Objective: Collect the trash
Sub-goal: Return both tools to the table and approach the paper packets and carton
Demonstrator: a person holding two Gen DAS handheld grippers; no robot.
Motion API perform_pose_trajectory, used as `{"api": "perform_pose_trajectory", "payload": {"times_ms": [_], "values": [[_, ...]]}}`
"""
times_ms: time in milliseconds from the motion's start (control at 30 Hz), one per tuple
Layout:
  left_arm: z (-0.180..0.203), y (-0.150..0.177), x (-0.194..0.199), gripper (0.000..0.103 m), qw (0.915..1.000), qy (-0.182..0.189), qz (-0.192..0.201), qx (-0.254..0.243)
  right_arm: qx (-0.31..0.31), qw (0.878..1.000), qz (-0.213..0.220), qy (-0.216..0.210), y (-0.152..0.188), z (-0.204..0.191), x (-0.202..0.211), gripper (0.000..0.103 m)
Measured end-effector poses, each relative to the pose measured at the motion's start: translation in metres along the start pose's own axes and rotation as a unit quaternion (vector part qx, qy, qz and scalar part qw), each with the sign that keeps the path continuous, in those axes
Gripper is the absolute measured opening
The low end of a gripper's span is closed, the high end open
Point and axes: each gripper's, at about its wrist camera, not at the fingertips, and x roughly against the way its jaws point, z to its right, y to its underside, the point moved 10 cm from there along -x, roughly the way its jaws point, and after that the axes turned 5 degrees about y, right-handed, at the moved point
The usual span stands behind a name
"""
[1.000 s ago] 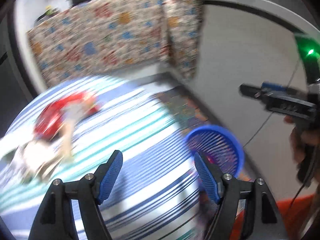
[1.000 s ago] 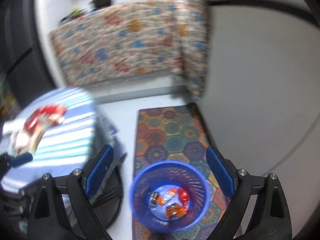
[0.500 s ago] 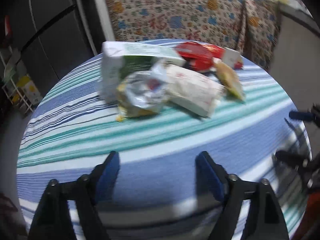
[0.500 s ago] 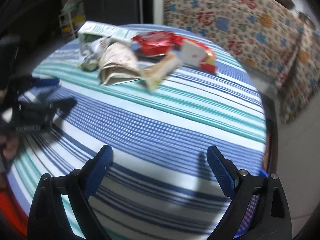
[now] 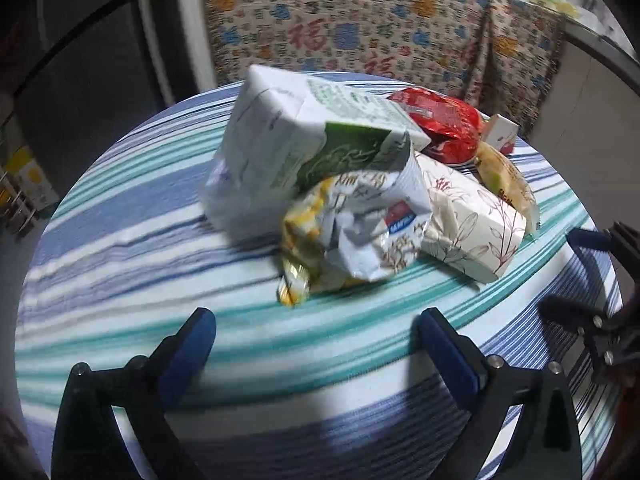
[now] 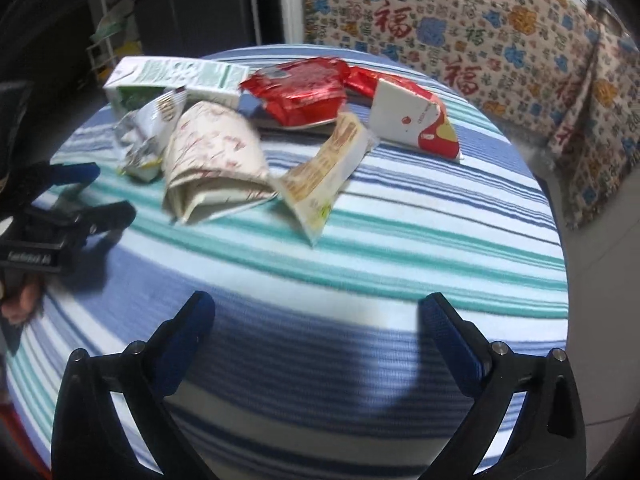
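The left claw (image 5: 314,332) hangs over the near edge of the round striped tabletop (image 5: 120,240), jaws spread wide after just opening further, with nothing between them. Its nearest piece is the crumpled yellow-and-silver wrapper (image 5: 352,228), just ahead of the pads. To take it well, the claw should come down over the bunched middle of the wrapper, not its loose lower tail, and close until the foil stops giving; a pinch on a flap alone would probably let it slip. The green-and-white carton (image 5: 304,140) leans against the wrapper from behind, so a straight lift is likely to tip it; pulling toward the near edge first seems safer.

The right claw (image 6: 316,332) is also wide, having just opened a little more, and empty, with bare cloth beneath it. Its closest target is the tan snack packet (image 6: 324,172), which lies flat and thin; one pad would have to slide under an edge.

The trash sits in one loose cluster toward the far side of the tabletop. From left to right in the right wrist view: the carton, the crumpled wrapper, a folded floral paper pack (image 6: 212,160), a shiny red bag (image 6: 304,88) behind, the tan packet, and a white-and-red wedge carton (image 6: 412,120). Most pieces touch or overlap; all look light and crushed.
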Motion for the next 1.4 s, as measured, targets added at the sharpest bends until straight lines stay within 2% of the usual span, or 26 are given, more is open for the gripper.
{"api": "perform_pose_trajectory", "payload": {"times_ms": [133,200,267,333,433,533,567,600,633,667,733,833,1033,1133,1200,1233,1267,1300,1400], "values": [[-0.002,-0.011,-0.004,0.103,0.9998,0.017,0.009,-0.007,-0.017,1.000,-0.012,0.001,-0.013,0.006,-0.008,0.102],[-0.002,-0.020,0.004,0.103,0.9989,0.027,0.035,-0.011,-0.045,0.999,-0.007,-0.019,-0.019,0.009,-0.002,0.086],[-0.001,-0.029,0.008,0.103,0.9981,0.023,0.050,-0.028,-0.080,0.996,0.013,-0.048,-0.031,0.016,0.008,0.086],[0.002,-0.035,0.008,0.103,0.9970,0.021,0.057,-0.048,-0.109,0.992,0.039,-0.051,-0.046,0.029,0.016,0.086],[0.005,-0.038,-0.002,0.103,0.9972,0.038,0.050,-0.041,-0.139,0.986,0.036,-0.082,-0.057,0.032,0.008,0.083],[0.013,-0.041,-0.002,0.103,0.9954,0.069,0.054,-0.038,-0.141,0.985,0.029,-0.098,-0.063,0.025,-0.005,0.071],[0.016,-0.043,0.000,0.102,0.9946,0.075,0.058,-0.042,-0.137,0.985,0.026,-0.099,-0.064,0.022,-0.008,0.060],[0.019,-0.042,0.001,0.099,0.9940,0.080,0.059,-0.046,-0.130,0.986,0.017,-0.099,-0.063,0.017,-0.012,0.039],[0.021,-0.040,0.002,0.082,0.9934,0.085,0.057,-0.051,-0.123,0.987,0.008,-0.100,-0.061,0.014,-0.017,0.030],[0.023,-0.038,0.001,0.067,0.9935,0.088,0.050,-0.053,-0.120,0.988,0.004,-0.099,-0.058,0.013,-0.017,0.028],[0.020,-0.036,0.001,0.064,0.9942,0.084,0.047,-0.047,-0.105,0.991,0.005,-0.087,-0.054,0.011,-0.011,0.027],[0.012,-0.028,0.010,0.061,0.9954,0.088,0.036,-0.008,-0.078,0.993,0.001,-0.083,-0.044,0.010,0.000,0.026],[0.003,0.015,0.037,0.062,0.9937,0.086,-0.013,0.071,-0.013,0.997,-0.020,-0.078,-0.016,0.015,0.022,0.026],[0.013,0.025,0.044,0.064,0.9939,0.094,-0.025,0.053,0.013,0.996,-0.038,-0.078,0.003,0.013,0.030,0.026],[0.014,0.025,0.043,0.069,0.9960,0.081,-0.019,0.034,0.013,0.996,-0.041,-0.075,0.010,0.015,0.032,0.031],[0.013,0.025,0.041,0.079,0.9968,0.072,-0.019,0.031,0.009,0.996,-0.040,-0.073,0.011,0.017,0.032,0.034],[0.012,0.026,0.038,0.081,0.9975,0.063,-0.017,0.029,0.006,0.997,-0.040,-0.072,0.012,0.018,0.032,0.047],[0.011,0.025,0.036,0.081,0.9978,0.060,-0.012,0.026,0.003,0.997,-0.038,-0.071,0.012,0.019,0.032,0.054],[0.014,0.021,0.029,0.081,0.9985,0.053,-0.009,0.013,0.001,0.997,-0.029,-0.072,0.009,0.017,0.036,0.055]]}}
